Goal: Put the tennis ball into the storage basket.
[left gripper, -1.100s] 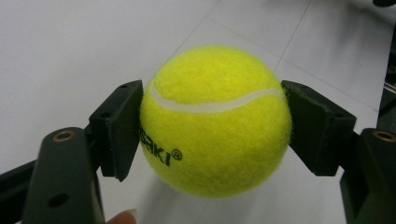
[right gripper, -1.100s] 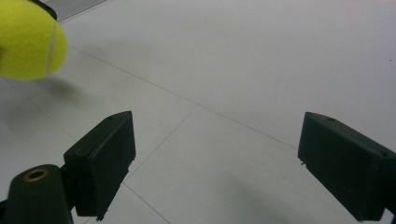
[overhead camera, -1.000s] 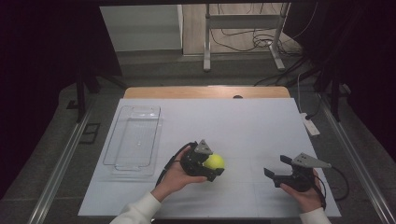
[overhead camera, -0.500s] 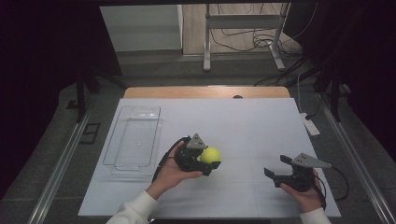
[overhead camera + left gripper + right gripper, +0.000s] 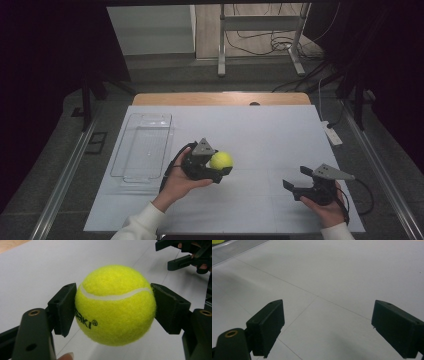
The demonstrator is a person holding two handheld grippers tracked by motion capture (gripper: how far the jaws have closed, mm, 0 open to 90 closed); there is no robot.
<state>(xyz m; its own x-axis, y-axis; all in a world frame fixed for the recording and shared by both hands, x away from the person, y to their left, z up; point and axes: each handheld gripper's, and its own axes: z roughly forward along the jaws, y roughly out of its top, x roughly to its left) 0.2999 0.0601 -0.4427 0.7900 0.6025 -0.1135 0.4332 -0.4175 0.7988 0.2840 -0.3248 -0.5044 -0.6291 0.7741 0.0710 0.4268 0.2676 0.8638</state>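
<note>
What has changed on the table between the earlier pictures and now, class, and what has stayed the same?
The left gripper, still clamped on the tennis ball, has carried it up and slightly towards the clear tray. Nothing was taken hold of or released. The right gripper stays where it was, jaws open and empty, and the tray has not moved.

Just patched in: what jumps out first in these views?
The bright yellow tennis ball, clamped between the left claw's pads just above the white table near its middle. To its left lies an empty clear tray; the right claw gapes open and empty near the table's front right.
</note>
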